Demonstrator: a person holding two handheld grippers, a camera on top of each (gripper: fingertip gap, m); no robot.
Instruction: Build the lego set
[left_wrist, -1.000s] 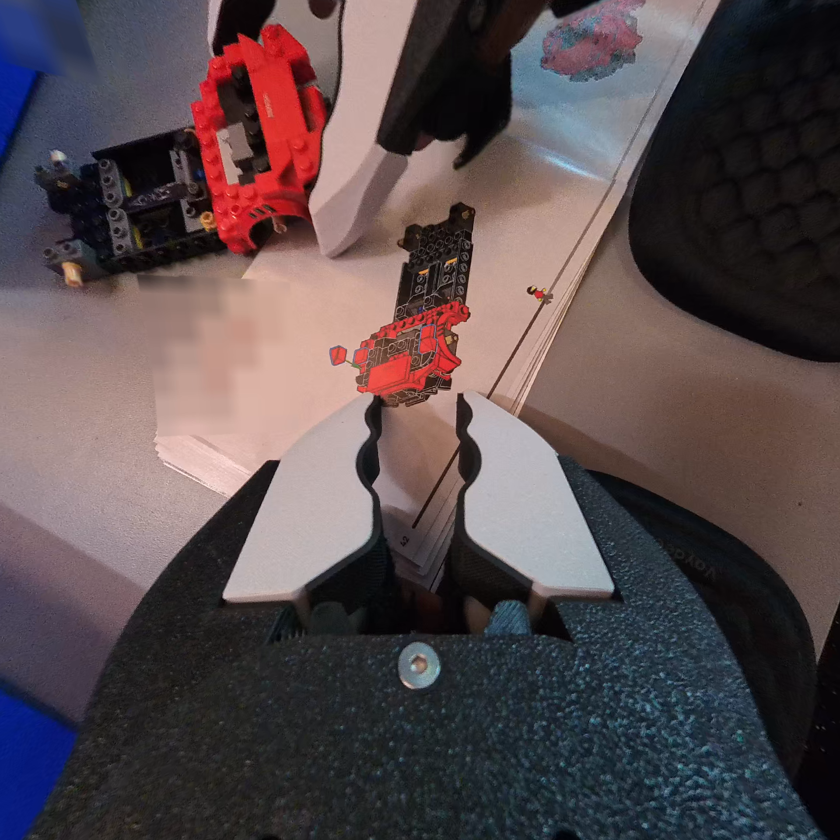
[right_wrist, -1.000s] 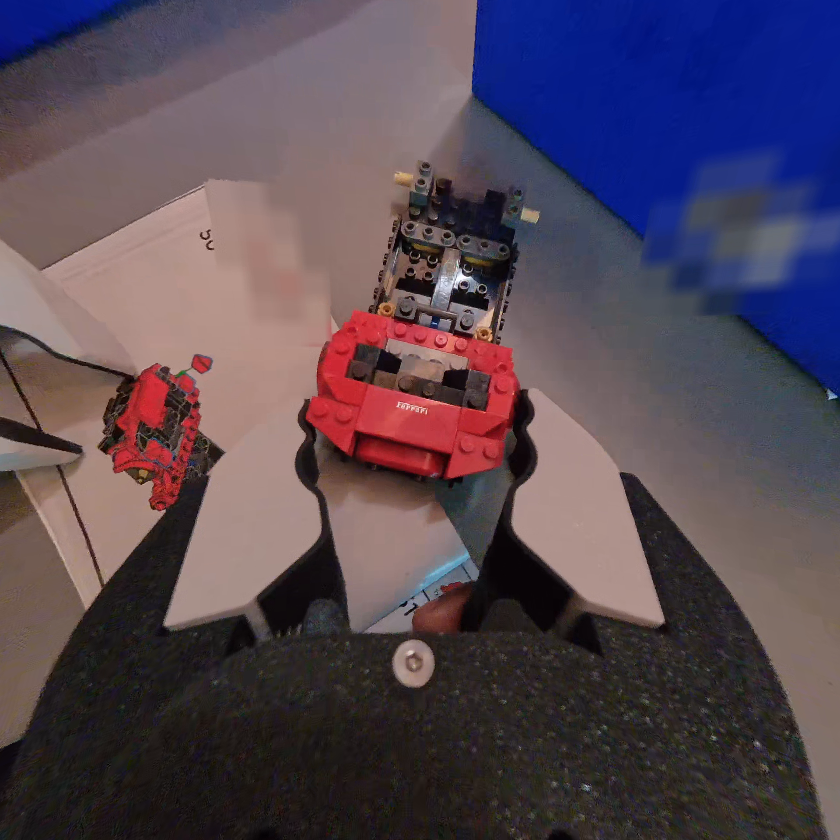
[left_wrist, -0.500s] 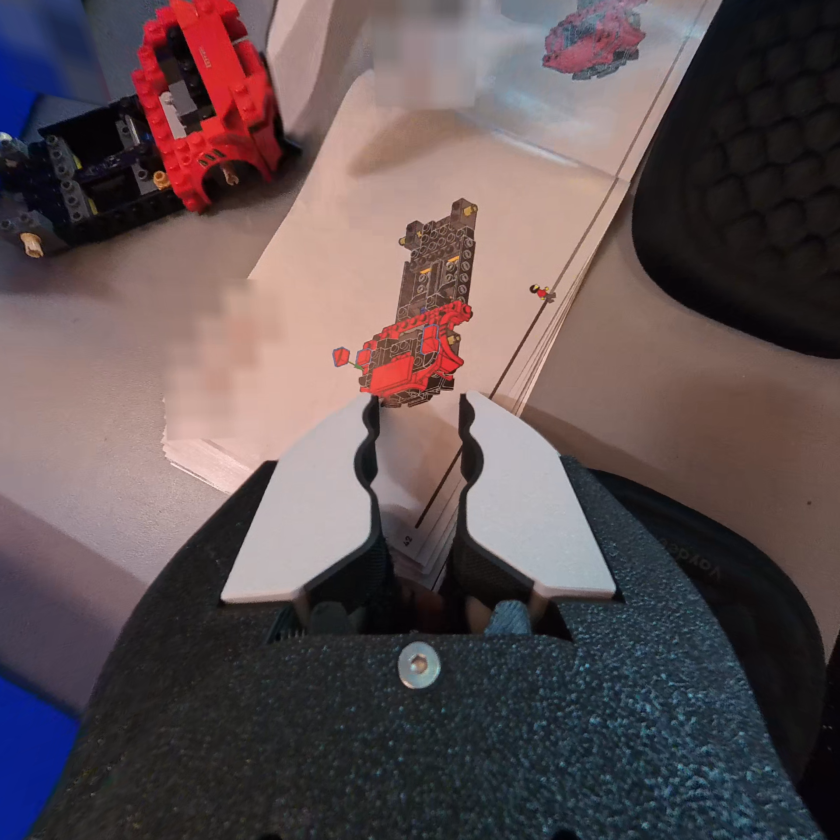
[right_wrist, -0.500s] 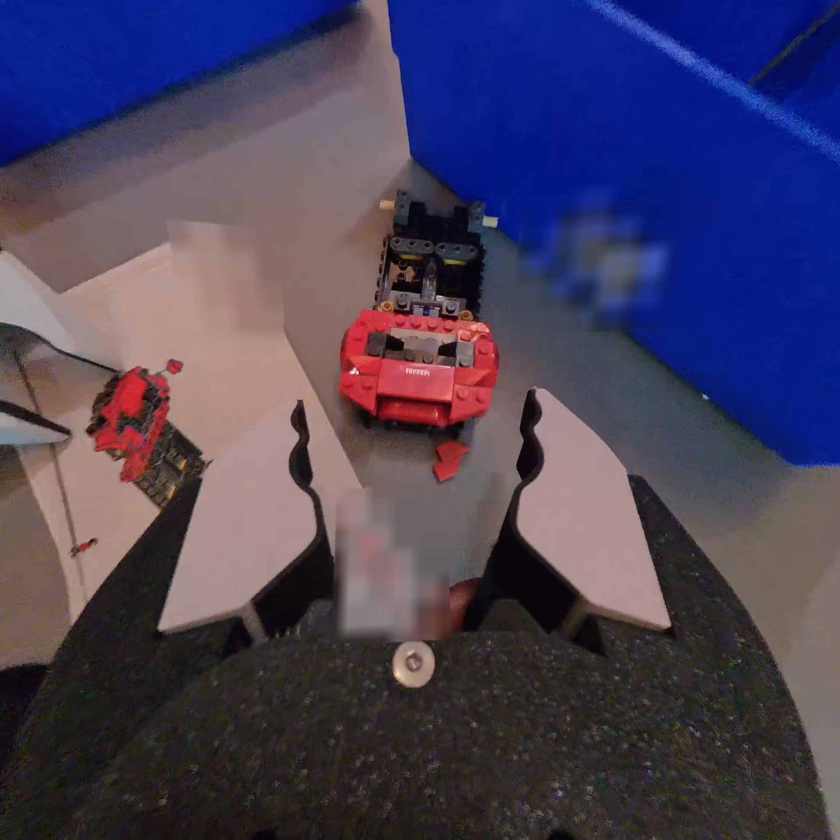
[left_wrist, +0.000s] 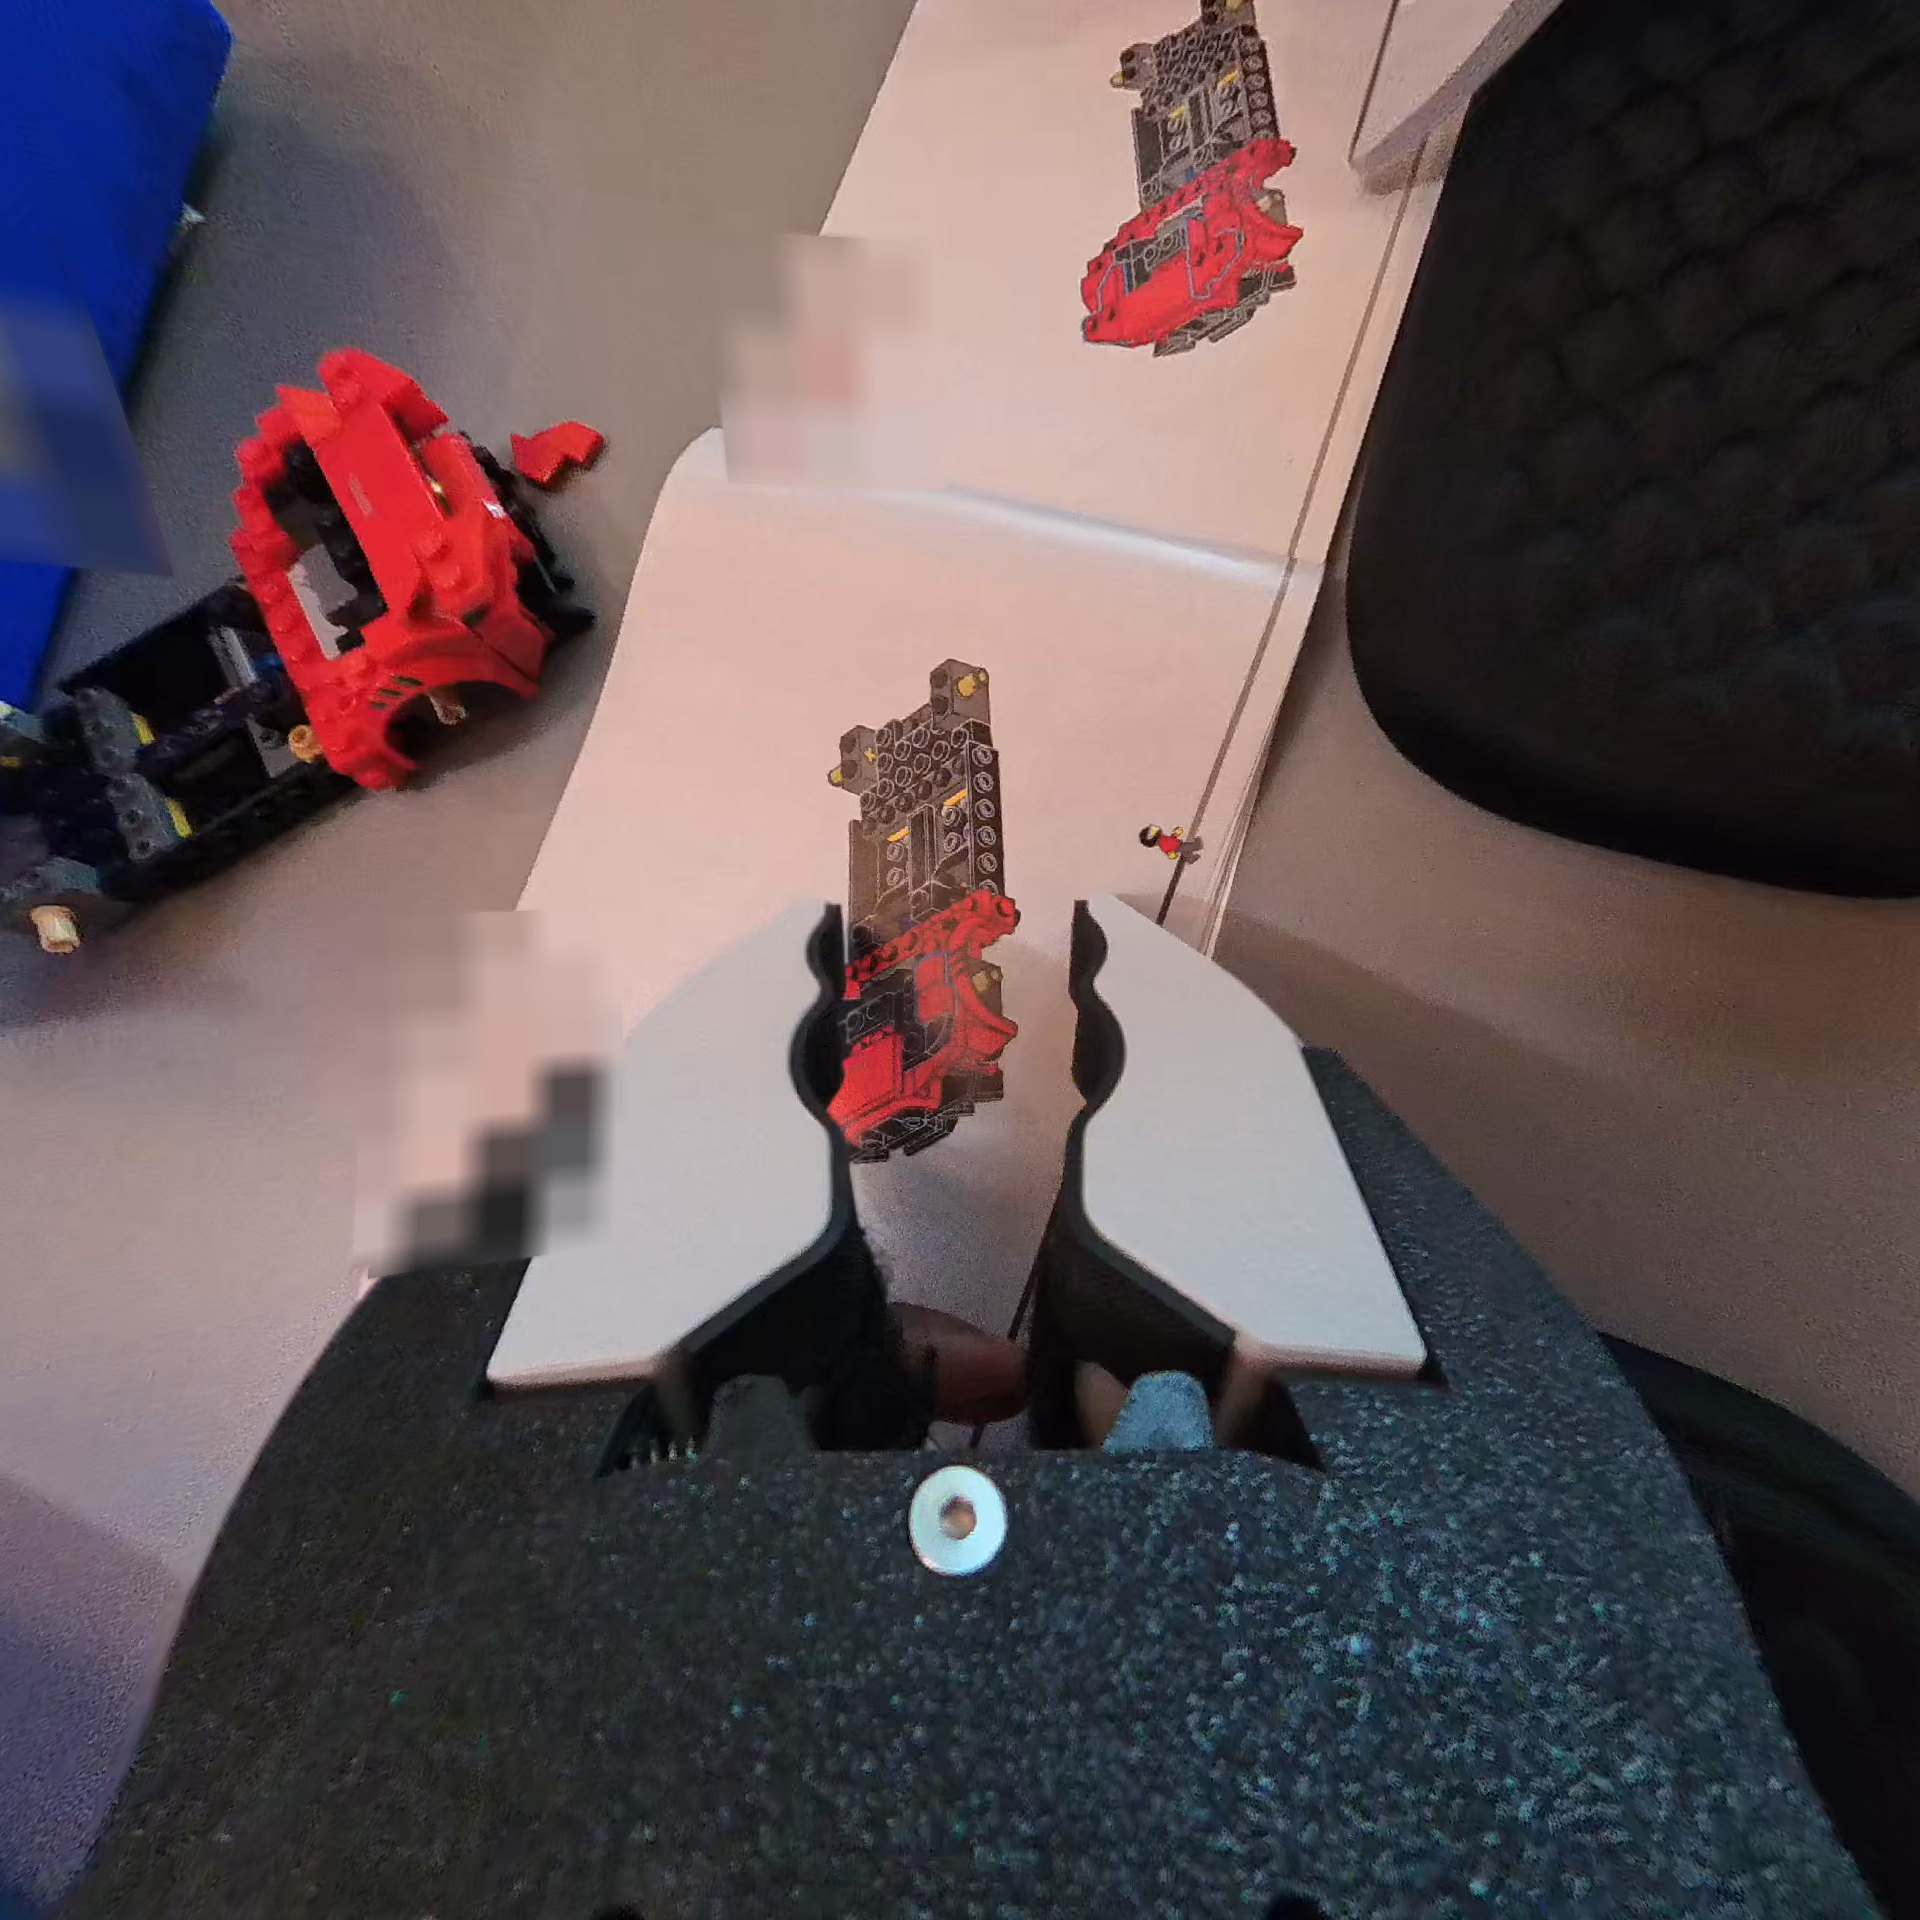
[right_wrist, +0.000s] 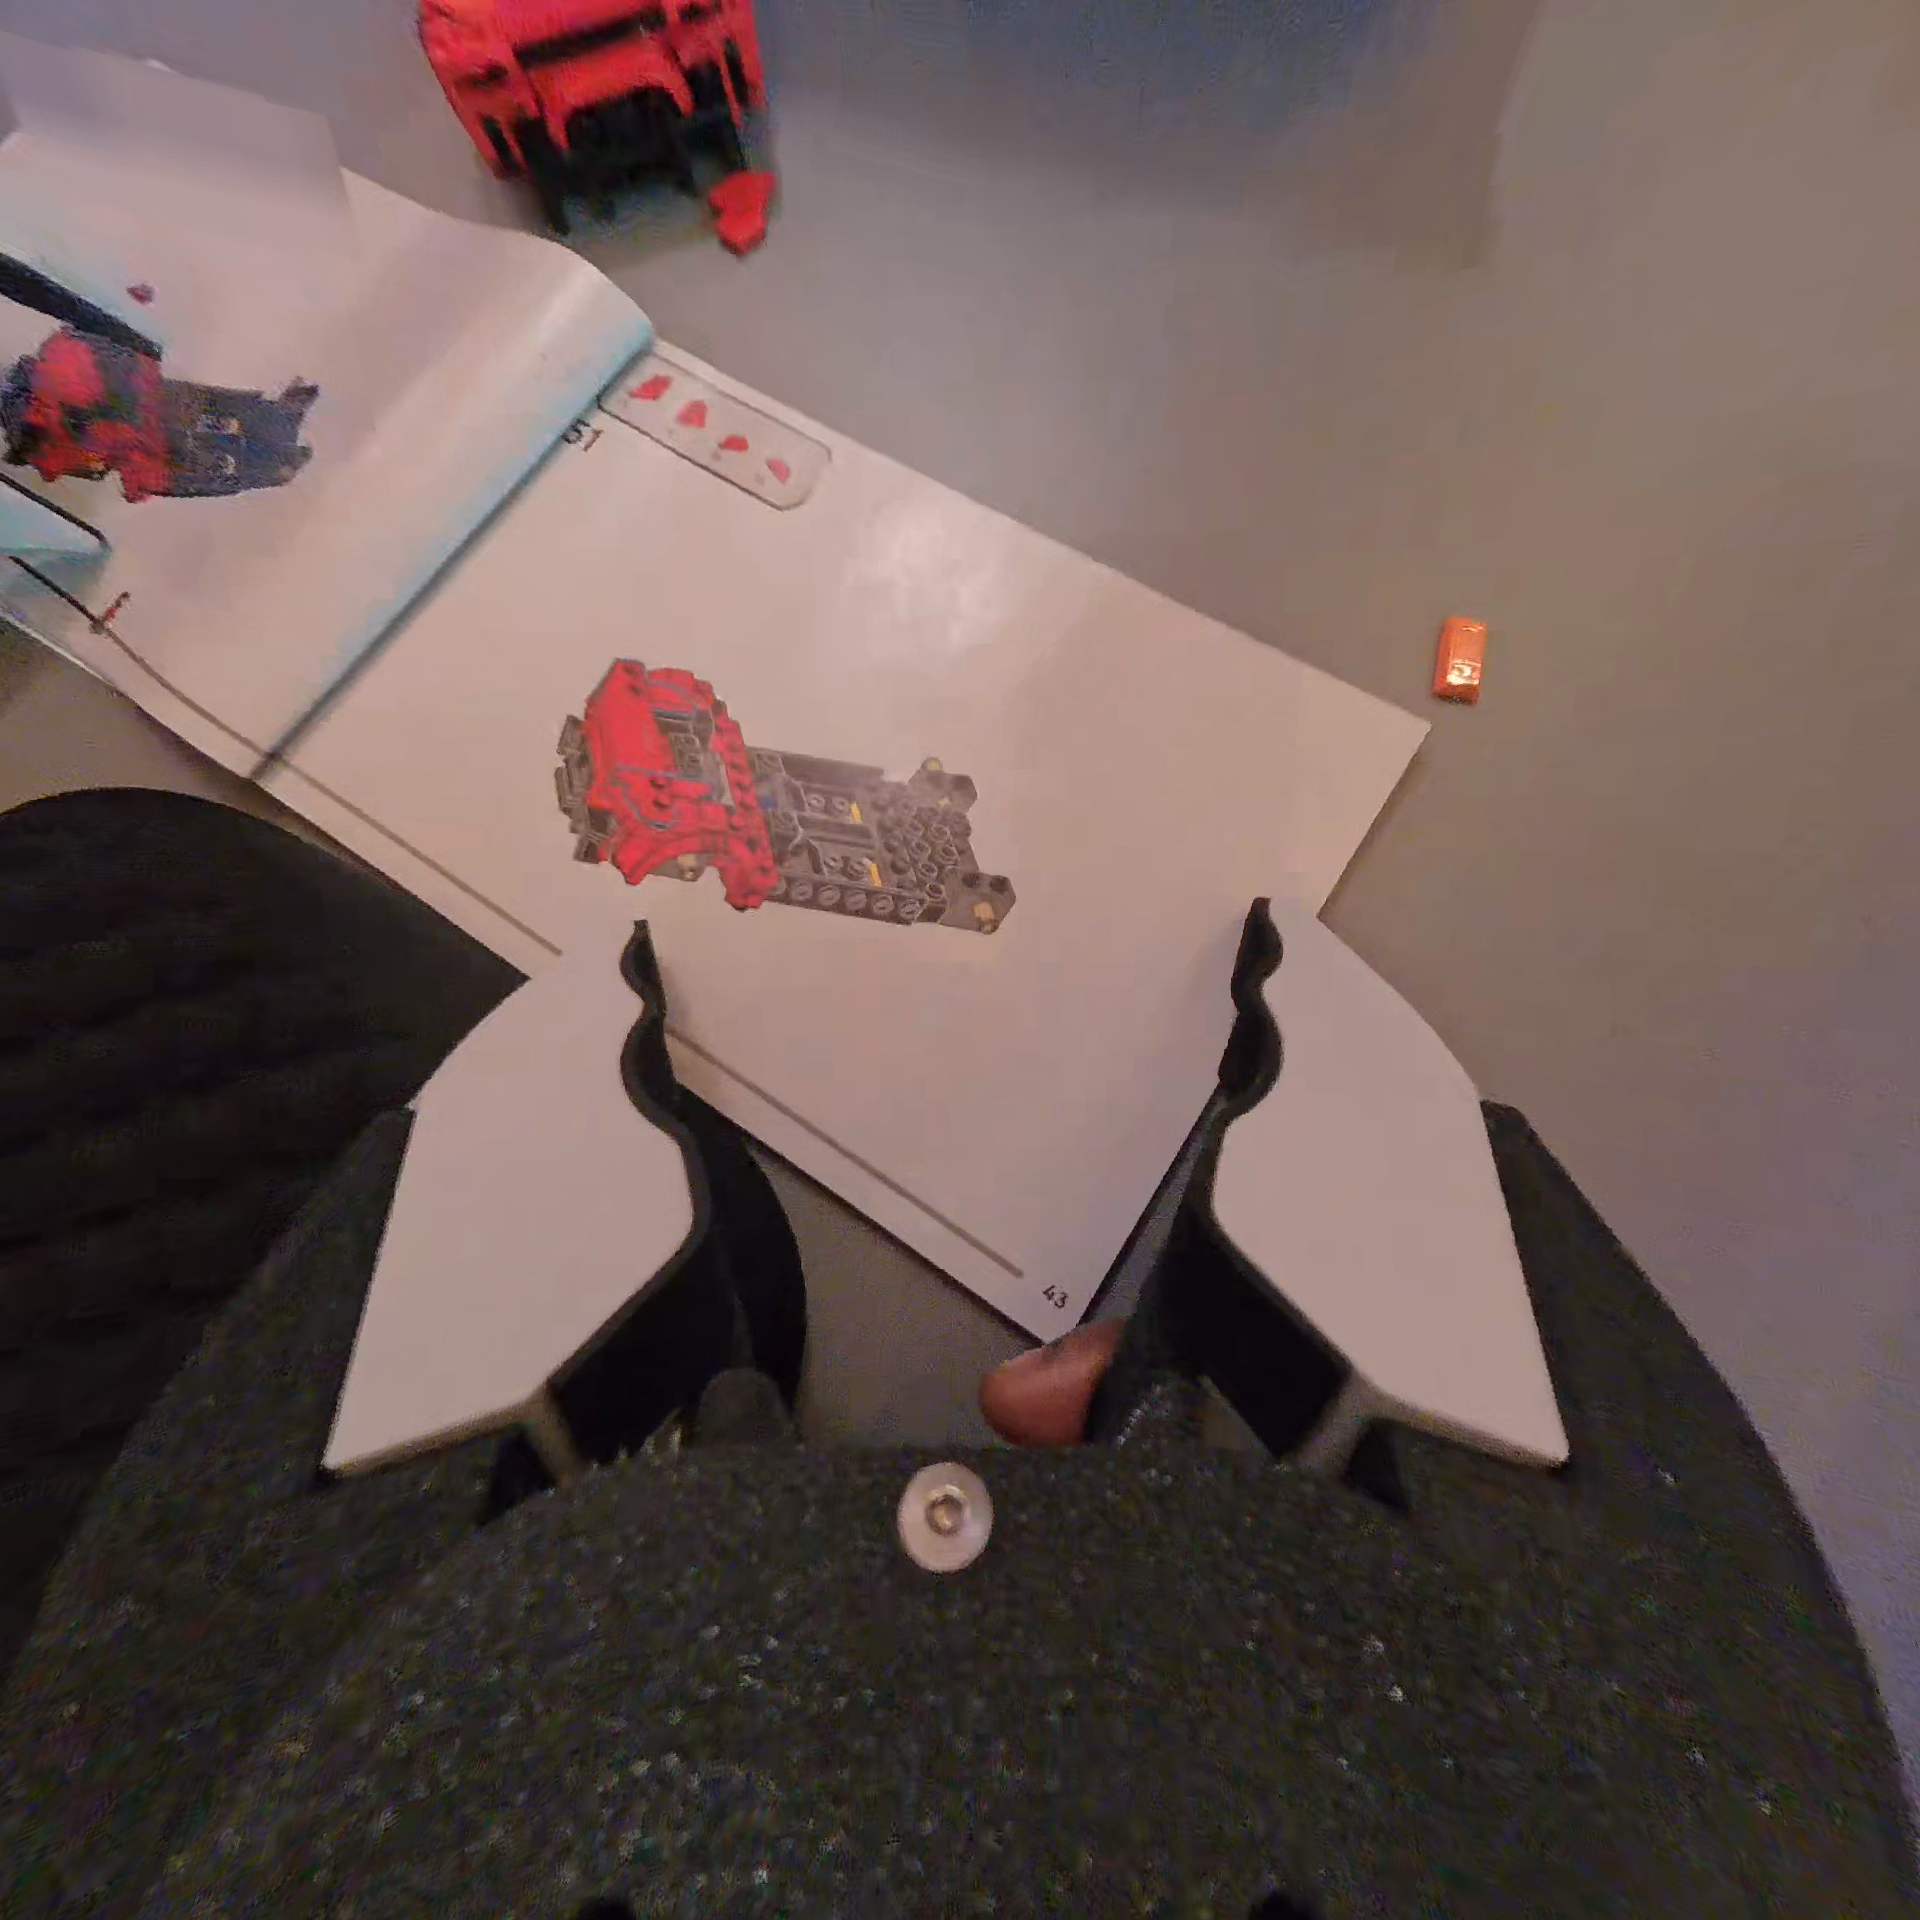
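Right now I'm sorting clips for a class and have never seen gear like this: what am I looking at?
There is no robot here: a person holds a two-finger tool in each hand, and each tool carries a camera looking along its fingers. One picture comes from the left tool, the other from the right tool. Both are open and hold nothing. On the grey table lies an open instruction booklet. Beside it sits a half-built red and black lego car, with a loose red piece next to it. A small orange piece lies apart, past the booklet's edge.
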